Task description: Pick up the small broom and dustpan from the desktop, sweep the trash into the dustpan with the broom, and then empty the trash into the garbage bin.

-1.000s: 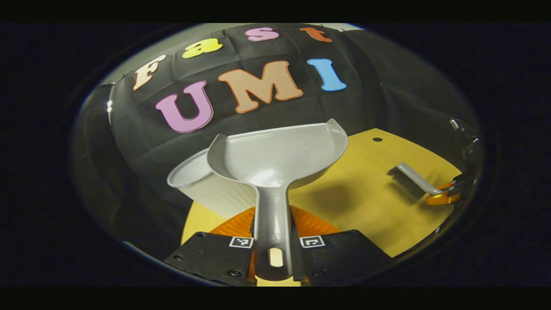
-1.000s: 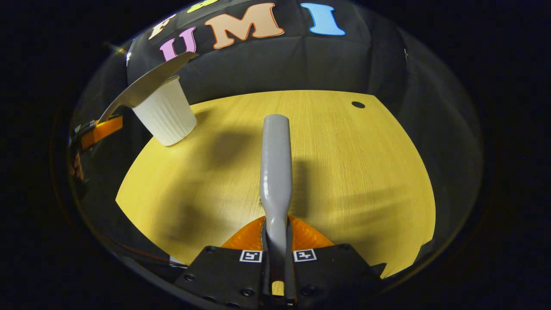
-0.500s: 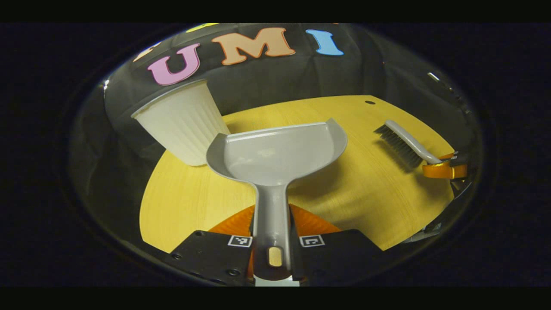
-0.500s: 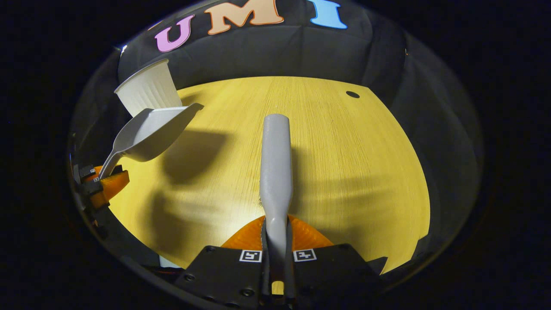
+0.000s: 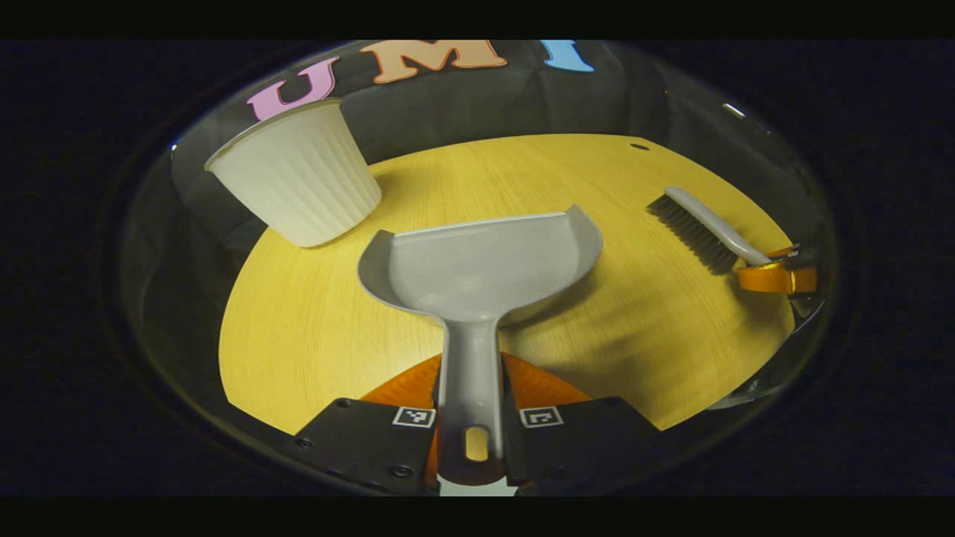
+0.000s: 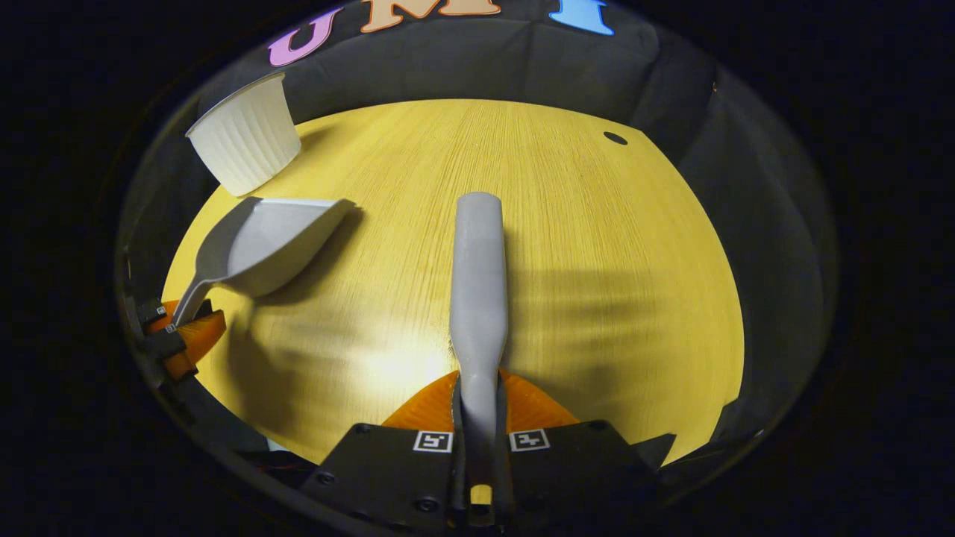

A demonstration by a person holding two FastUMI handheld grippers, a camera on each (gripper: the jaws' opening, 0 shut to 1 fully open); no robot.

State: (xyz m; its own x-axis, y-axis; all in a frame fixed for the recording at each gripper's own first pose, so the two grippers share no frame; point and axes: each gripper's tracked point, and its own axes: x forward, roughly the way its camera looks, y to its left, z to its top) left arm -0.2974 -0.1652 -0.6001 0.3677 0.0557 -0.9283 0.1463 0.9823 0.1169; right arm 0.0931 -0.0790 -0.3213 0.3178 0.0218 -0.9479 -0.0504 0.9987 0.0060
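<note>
Dustpan (image 5: 477, 268) sits clamped by its handle in my left gripper (image 5: 474, 436), pan toward twelve, bin (image 5: 298, 175) at ten. Right gripper (image 6: 477, 447) pinches the broom (image 6: 477, 283), pointing twelve over the desk (image 6: 597, 261).

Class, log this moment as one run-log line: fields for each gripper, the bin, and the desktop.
left gripper: shut on dustpan handle | right gripper: shut on broom handle | bin: upright, far left | desktop: no trash visible
</note>
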